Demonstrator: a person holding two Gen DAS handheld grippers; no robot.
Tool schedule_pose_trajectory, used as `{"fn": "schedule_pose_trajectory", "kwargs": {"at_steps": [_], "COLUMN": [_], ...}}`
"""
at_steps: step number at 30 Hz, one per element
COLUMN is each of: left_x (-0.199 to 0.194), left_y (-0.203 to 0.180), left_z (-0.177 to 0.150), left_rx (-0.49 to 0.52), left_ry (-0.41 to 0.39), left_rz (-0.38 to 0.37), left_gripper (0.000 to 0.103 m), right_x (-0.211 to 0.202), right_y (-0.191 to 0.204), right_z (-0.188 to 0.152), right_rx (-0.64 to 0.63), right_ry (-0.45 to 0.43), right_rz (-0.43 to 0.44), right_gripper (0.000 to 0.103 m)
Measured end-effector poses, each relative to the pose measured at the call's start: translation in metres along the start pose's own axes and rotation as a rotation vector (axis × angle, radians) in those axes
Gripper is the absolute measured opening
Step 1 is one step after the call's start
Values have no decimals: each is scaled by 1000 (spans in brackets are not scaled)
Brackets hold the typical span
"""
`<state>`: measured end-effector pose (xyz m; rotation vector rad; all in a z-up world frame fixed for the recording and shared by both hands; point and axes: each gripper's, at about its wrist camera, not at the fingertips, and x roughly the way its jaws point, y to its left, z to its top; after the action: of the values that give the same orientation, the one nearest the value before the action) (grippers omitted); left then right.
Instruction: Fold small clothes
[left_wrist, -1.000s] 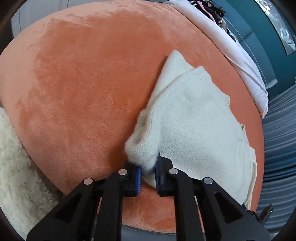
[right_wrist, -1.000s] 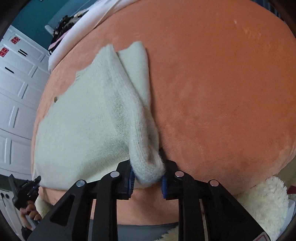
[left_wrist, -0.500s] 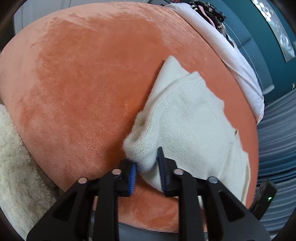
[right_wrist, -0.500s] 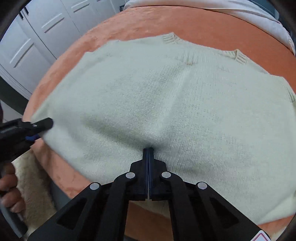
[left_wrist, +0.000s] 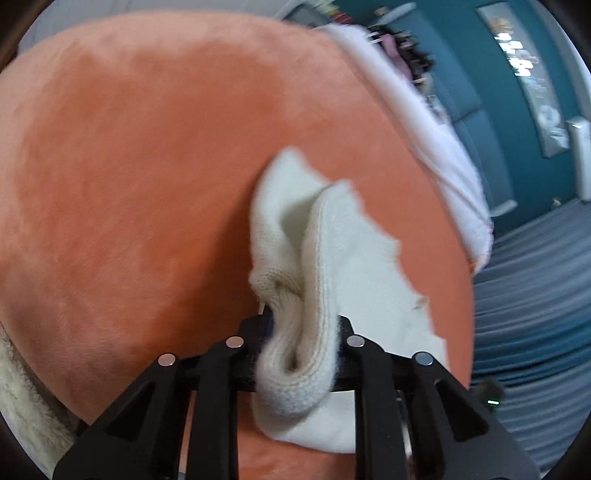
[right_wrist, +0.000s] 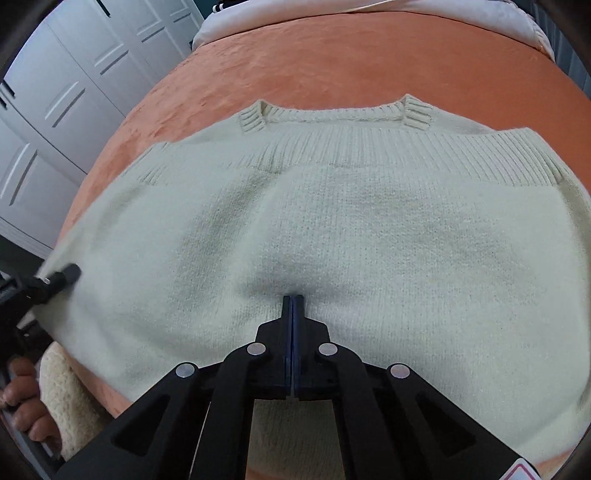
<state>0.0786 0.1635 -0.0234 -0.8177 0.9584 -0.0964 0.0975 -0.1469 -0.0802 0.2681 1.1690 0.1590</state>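
A cream knitted sweater (right_wrist: 369, 229) lies spread on an orange velvet cushion (right_wrist: 332, 62), its ribbed neckline at the far side. My right gripper (right_wrist: 293, 301) is shut, with its tips pressed down on the middle of the sweater and nothing between the jaws. In the left wrist view my left gripper (left_wrist: 301, 328) is shut on a bunched, rolled edge of the sweater (left_wrist: 295, 325), lifted off the cushion (left_wrist: 147, 166). The left gripper also shows at the sweater's left edge in the right wrist view (right_wrist: 55, 280).
A white-pink cloth (left_wrist: 436, 147) lies along the cushion's far edge. A fluffy cream rug (right_wrist: 66, 398) lies below the cushion's near edge. White cabinet doors (right_wrist: 55, 110) stand to the left, a teal wall (left_wrist: 498, 92) beyond.
My right gripper let go of the sweater's edge, shut empty and now presses on its middle. My left gripper pulled its edge up and deeper between the jaws.
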Motion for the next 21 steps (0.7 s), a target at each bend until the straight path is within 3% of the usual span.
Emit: {"fn": "schedule_pose_trajectory", "kwargs": {"at_steps": [4,6,9,11,13,15,16,18,21], "left_x": [-28,-32,-14,7,26,51,60,80,93], "left_y": [-93,-149,-219,-253,-273,-290,-294,-300,-302], "left_z": [-13,-37,-87,-126,-157,-182,-192,-213,-247], "left_rx": [188,343,542,650,726,771,777,821,942], "left_ry": [-28,-20,52,108,129,186,213,253,256], "left_rz": [-152,-201,-235,-228,-219,-193,-180,-145,-78], "left_gripper": [16,16,16,16,16,16,16,17,29], "right_x": [5,7,1,-5,-14,-34,-47,-79,-124], "right_y": [-15,-16,-25,-42,-77,-121,-144,-185,-226], "right_z": [-3,-3,-9,-15,-27,-49,-61,-88,-115], "right_rx": [116,139,166,215,351,444,477,537,593], "right_ry": [-4,-15,-39,-54,-57,-117,-151,-216,-298], "right_rz": [137,177,241,331,460,544,547,537,513], "right_gripper": [0,0,0,0,0,1,1,15,18]}}
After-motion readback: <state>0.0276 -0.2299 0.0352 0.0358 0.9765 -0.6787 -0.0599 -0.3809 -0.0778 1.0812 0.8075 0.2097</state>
